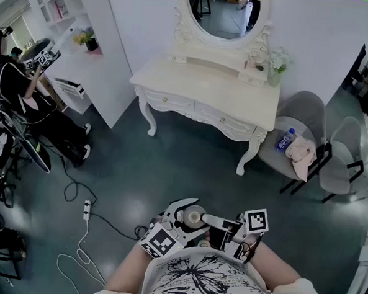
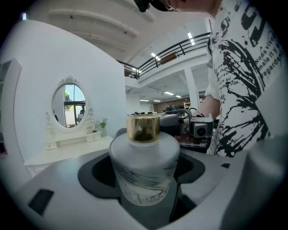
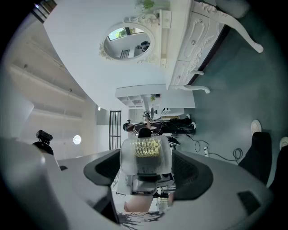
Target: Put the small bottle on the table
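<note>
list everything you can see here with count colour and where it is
dressing table: 1, white, far wall
oval mirror: 1, white frame, on that table
plant: 1, green, table's right end
chairs: 2, grey, right of the table
water bottle: 1, blue label, on a chair
cloth: 1, pink, same chair
shelf unit: 1, white, far left
power strip: 1, white, floor
bystander: 1, in black, far left
small bottle: 1, frosted white, gold cap, between the left tool's jaws
translucent piece: 1, gold core, between the right tool's jaws
tools: 2, grey-white, low centre
</note>
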